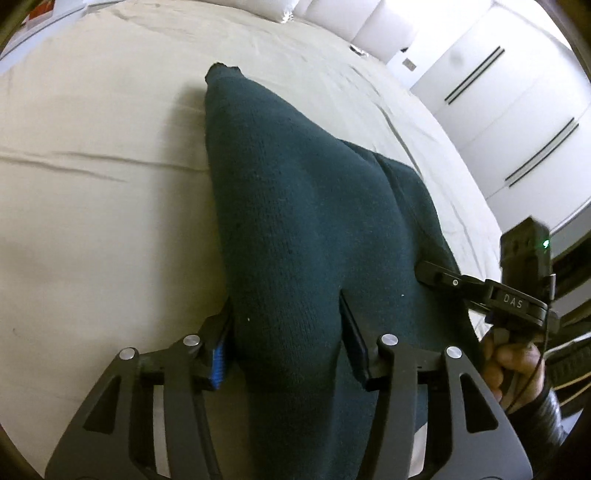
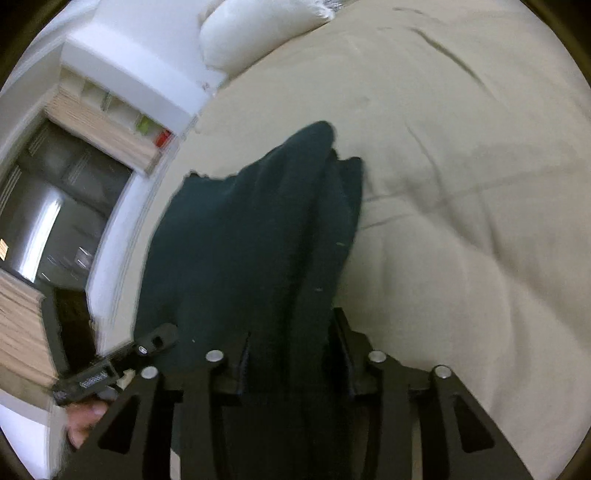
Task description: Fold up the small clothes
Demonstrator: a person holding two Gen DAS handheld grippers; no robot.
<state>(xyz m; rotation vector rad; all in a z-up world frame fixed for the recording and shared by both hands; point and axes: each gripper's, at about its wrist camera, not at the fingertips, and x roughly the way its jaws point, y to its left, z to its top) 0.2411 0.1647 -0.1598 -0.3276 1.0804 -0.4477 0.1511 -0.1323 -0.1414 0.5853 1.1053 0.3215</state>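
Observation:
A dark teal knitted garment (image 1: 295, 206) hangs and drapes above the beige bed sheet (image 1: 92, 192). My left gripper (image 1: 286, 347) is shut on its near edge, the cloth bunched between the fingers. My right gripper (image 2: 291, 354) is shut on another part of the same garment (image 2: 251, 236), which hangs in folds in front of it. The right gripper also shows at the right of the left wrist view (image 1: 443, 277), touching the garment's edge. The left gripper shows at the lower left of the right wrist view (image 2: 155, 343).
White pillows (image 2: 258, 33) lie at the head of the bed. A white wardrobe (image 1: 509, 110) stands beyond the bed. A shelf unit with a wooden blind (image 2: 107, 129) is beside the bed's edge.

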